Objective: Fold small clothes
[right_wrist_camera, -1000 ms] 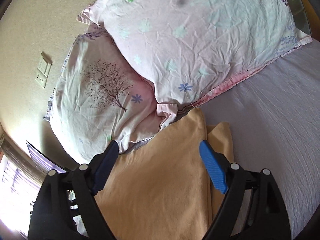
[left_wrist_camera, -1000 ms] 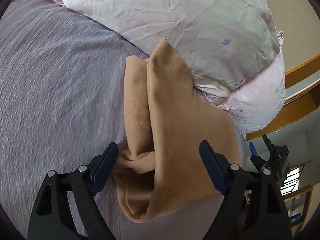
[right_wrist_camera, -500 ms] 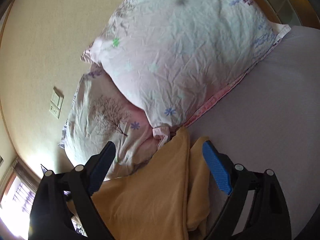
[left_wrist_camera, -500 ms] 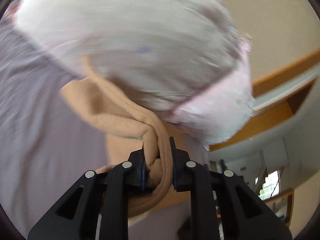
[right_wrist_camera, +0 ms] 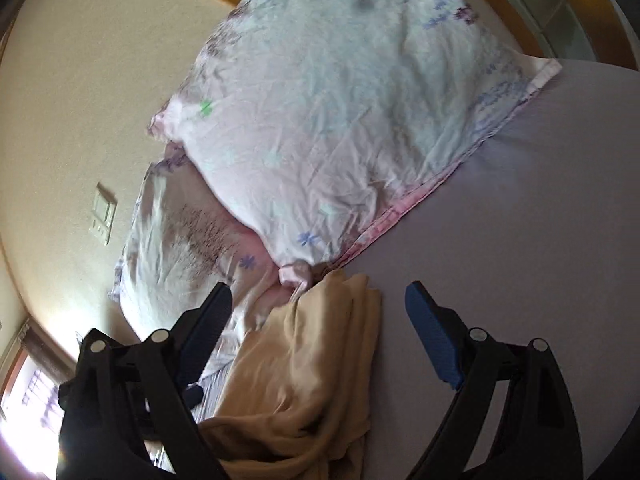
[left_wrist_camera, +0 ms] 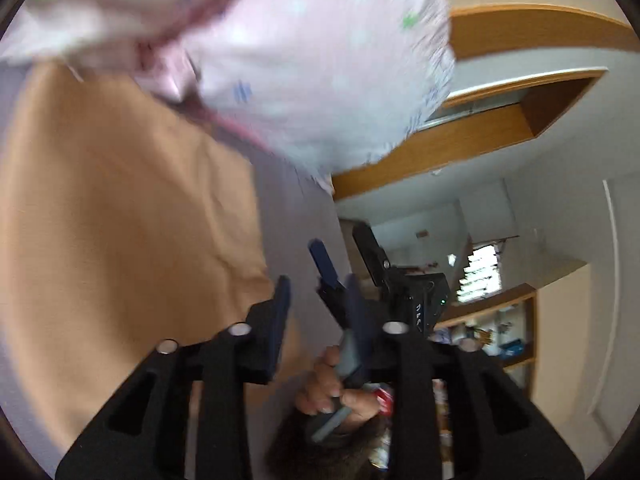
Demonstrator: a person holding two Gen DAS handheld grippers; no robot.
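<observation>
A tan garment (left_wrist_camera: 120, 216) lies on the lilac bed sheet (right_wrist_camera: 540, 208), its far end against the pillows. In the right wrist view it (right_wrist_camera: 316, 360) is bunched in folds below and between my right fingers. My left gripper (left_wrist_camera: 316, 300) stands partly open with nothing between its fingers, just right of the garment's edge. My right gripper (right_wrist_camera: 320, 320) is wide open above the garment; it also shows in the left wrist view (left_wrist_camera: 352, 256), held by a hand.
Two floral pillows (right_wrist_camera: 340, 120) are stacked at the head of the bed against a cream wall with a switch plate (right_wrist_camera: 102, 216). A wooden headboard ledge (left_wrist_camera: 440, 144) and a shelf unit (left_wrist_camera: 492, 332) lie to the right.
My left gripper closed on a fold of the tan garment, pulled it across, then let go and swung right. My right gripper tilted up and back, staying open.
</observation>
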